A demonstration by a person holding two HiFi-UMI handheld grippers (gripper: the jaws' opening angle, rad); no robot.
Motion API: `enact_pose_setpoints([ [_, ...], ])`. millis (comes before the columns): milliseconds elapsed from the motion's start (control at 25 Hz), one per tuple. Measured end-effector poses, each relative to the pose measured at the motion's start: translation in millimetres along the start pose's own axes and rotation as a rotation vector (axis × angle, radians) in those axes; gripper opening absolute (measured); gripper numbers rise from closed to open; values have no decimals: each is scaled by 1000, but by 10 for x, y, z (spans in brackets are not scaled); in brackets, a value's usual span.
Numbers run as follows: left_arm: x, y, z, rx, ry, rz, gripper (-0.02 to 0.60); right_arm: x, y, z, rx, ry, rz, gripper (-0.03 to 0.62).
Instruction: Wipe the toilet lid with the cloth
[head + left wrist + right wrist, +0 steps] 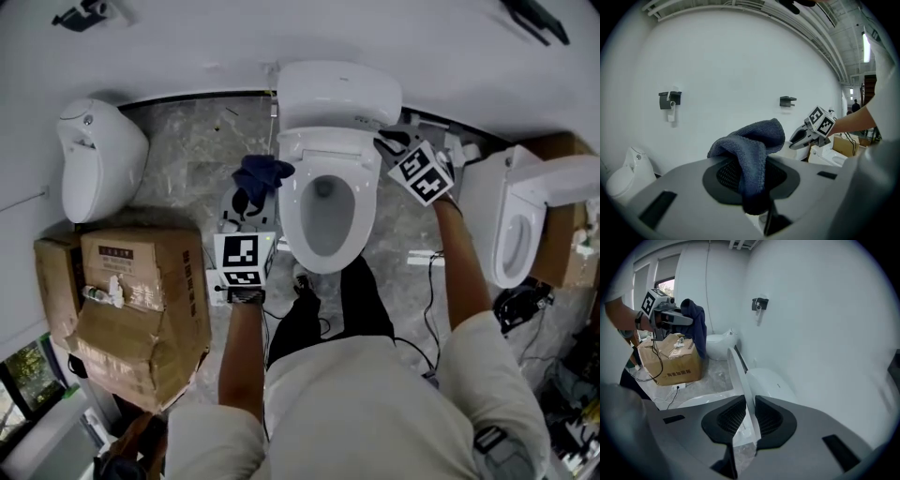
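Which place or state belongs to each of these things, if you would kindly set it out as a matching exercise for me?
Things:
1 blue cloth
2 toilet lid
3 cardboard box
4 toilet seat

Places or states:
A on the floor, at the head view's left
B down on the bowl
C gripped in the fingers of the left gripper
D raised, its edge between the fingers of the right gripper

Pairs: 1-C, 2-D, 3-A, 4-B.
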State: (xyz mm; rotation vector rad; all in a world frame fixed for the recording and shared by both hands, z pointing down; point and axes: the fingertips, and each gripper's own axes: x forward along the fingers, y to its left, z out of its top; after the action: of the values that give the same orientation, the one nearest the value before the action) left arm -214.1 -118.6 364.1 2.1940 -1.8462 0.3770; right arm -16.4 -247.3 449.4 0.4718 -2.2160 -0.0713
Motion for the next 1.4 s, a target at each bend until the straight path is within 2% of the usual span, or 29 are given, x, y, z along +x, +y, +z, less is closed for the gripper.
enact_pose_setpoints([
  [320, -267, -54, -108, 30, -3, -91, 83, -212, 557, -178, 77, 4, 4, 103],
  [560, -431, -153, -269, 28, 9, -139, 83, -329, 982, -341, 85, 0, 43, 120],
  [1000, -552, -275, -482, 39, -6, -161, 83, -372, 1745, -721, 64, 53, 140, 154],
  [1280, -554, -322, -686, 33, 48, -163, 83, -321, 2208, -946, -8, 78, 218, 179],
  [1400, -540, -348, -734, 33, 48, -163, 83, -316, 2395, -1070, 31, 82, 267, 192],
])
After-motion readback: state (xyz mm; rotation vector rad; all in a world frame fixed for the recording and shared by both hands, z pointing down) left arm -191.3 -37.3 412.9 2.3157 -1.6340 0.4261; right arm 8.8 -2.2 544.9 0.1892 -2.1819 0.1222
